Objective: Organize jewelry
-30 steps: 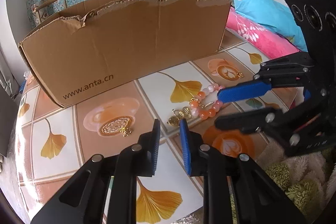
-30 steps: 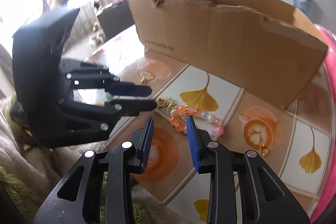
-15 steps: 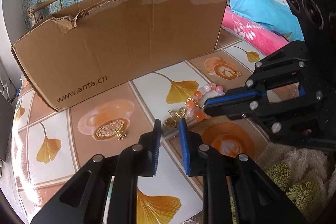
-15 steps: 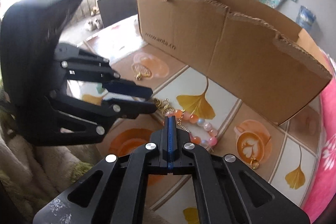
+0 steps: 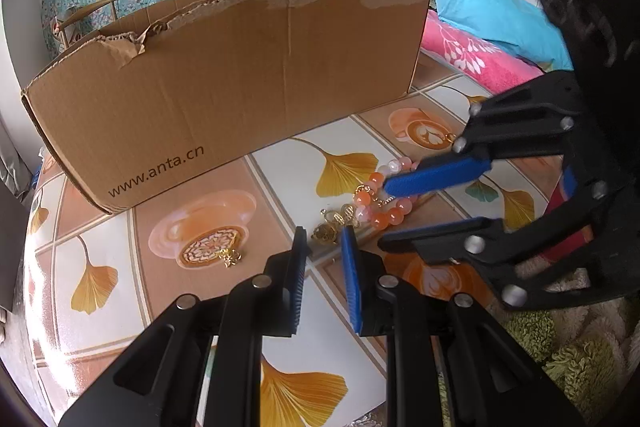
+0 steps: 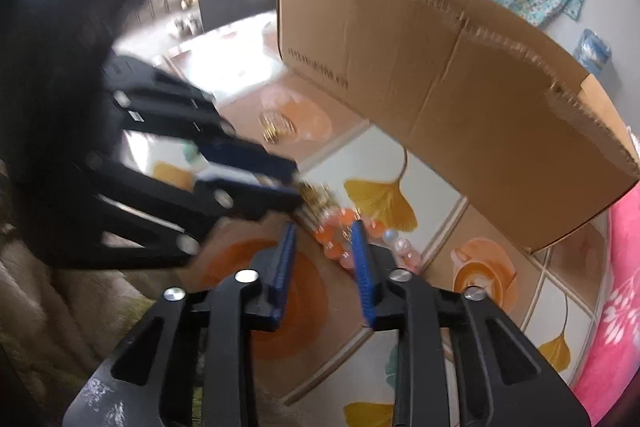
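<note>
An orange and pink bead bracelet (image 5: 382, 201) lies on the patterned tablecloth, tangled with a gold chain piece (image 5: 334, 225). My right gripper (image 5: 384, 211) is open, its jaws straddling the bracelet; in the right wrist view it (image 6: 324, 235) frames the beads (image 6: 340, 239). My left gripper (image 5: 324, 239) is open and empty, just short of the gold chain. A small gold charm (image 5: 231, 258) lies to the left, a gold ring (image 5: 450, 138) at the right.
A tall torn cardboard box (image 5: 240, 83) printed www.anta.cn stands behind the jewelry. Pink and blue bedding (image 5: 480, 39) lies at the right. A shaggy green mat (image 5: 560, 347) edges the table front right.
My right gripper was open, shut half a second ago, and has opened again around the bracelet. My left gripper stays open, a little closer to the gold chain.
</note>
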